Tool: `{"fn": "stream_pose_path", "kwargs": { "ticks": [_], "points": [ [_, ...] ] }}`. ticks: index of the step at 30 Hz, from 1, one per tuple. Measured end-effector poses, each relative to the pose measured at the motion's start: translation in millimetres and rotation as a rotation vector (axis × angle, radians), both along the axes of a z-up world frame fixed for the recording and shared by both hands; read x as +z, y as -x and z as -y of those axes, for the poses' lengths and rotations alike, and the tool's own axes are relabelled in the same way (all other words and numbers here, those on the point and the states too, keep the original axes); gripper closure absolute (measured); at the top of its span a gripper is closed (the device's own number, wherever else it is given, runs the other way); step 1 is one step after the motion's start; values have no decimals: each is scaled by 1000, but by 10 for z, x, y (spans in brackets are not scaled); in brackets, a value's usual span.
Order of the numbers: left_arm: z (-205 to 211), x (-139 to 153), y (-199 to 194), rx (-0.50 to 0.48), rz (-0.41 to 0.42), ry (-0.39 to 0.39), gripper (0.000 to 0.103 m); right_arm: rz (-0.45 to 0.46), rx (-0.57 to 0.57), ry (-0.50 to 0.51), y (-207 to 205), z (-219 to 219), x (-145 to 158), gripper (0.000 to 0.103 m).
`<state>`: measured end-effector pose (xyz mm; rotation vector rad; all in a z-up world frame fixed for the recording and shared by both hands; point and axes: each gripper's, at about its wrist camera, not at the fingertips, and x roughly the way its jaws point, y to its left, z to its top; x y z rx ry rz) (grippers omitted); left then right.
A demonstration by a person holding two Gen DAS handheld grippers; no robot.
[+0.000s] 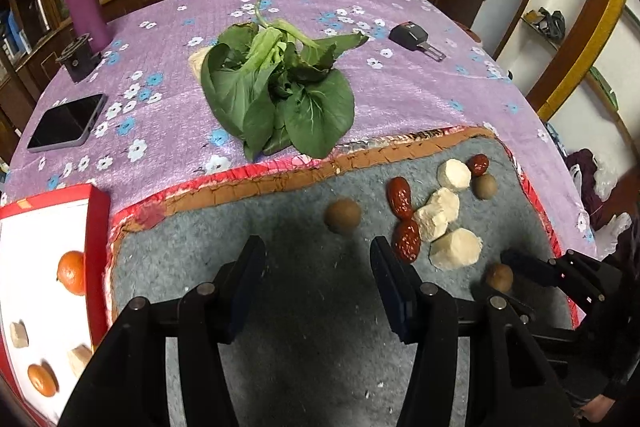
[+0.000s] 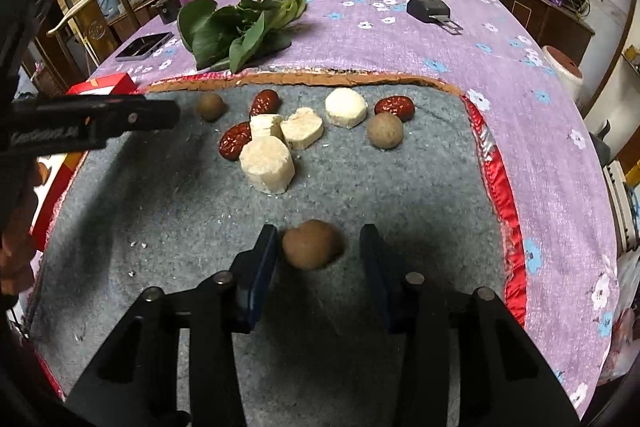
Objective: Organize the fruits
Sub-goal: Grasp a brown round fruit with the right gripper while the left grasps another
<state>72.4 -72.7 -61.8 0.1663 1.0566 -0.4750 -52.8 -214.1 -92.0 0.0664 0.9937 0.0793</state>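
On the fuzzy grey felt mat [image 2: 400, 187], a round, matte brown longan [image 2: 312, 243] lies between the right claw's [image 2: 319, 255] wide-spread fingers, ungripped; the left claw [image 1: 318, 267] gapes empty.

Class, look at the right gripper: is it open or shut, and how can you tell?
Open. The right gripper has a clear gap on either side of the brown round fruit, which lies on the grey mat between its fingers.
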Motion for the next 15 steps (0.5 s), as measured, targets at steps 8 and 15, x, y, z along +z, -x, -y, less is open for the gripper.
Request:
{"fn": "stream_pose_path", "kwargs": {
  "ticks": [8,15],
  "points": [
    [177,-101,-71,-84,-9,-8,49,16,5,40,11,9,-11,76],
    [261,-243,-149,-82,-35,-18,63,32,-11,13,33,45,-16,76]
  ]
}}
